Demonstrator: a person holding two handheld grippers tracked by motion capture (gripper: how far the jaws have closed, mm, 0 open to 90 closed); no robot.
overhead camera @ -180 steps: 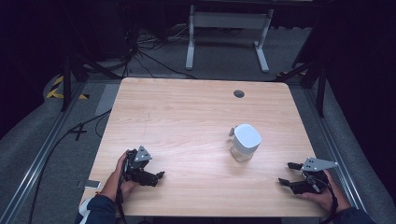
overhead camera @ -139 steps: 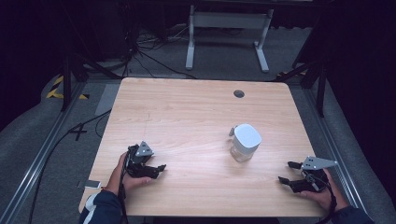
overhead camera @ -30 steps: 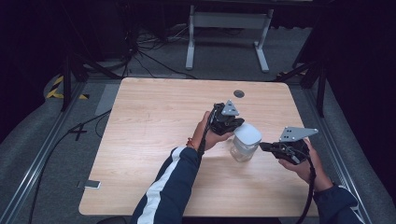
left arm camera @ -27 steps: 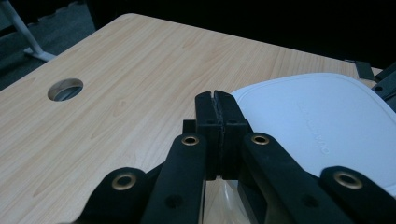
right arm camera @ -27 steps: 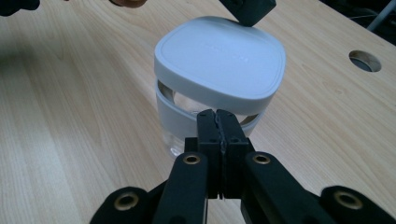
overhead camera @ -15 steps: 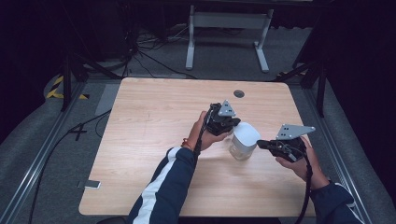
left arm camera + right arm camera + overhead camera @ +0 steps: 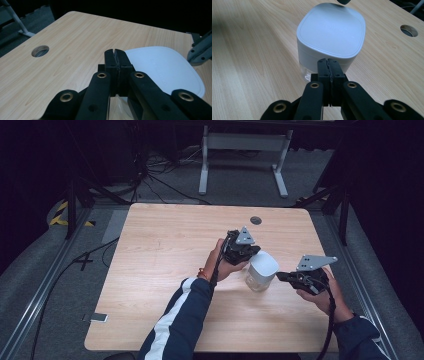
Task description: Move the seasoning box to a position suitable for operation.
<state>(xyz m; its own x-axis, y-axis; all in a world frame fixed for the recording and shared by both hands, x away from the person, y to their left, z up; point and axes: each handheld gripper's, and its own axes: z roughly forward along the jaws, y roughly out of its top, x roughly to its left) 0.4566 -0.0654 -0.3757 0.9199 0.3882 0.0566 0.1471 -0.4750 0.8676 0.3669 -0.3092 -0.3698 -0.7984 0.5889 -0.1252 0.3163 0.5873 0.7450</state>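
Since both sets of jaws are pressed together on nothing, flanking the white-lidded clear jar [image 7: 261, 270] on the wooden table [image 7: 165, 255], left gripper [image 7: 248, 254] beside its lid, right gripper [image 7: 283, 276] just beside its wall, probably readying to brace and open it.

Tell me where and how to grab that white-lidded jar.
Grip the white lid of the jar across its flatter sides, coming from above. It is wider than the clear base, rounded-square and upright. Both the left gripper and right gripper are shut, so open first.

No legible text or labels
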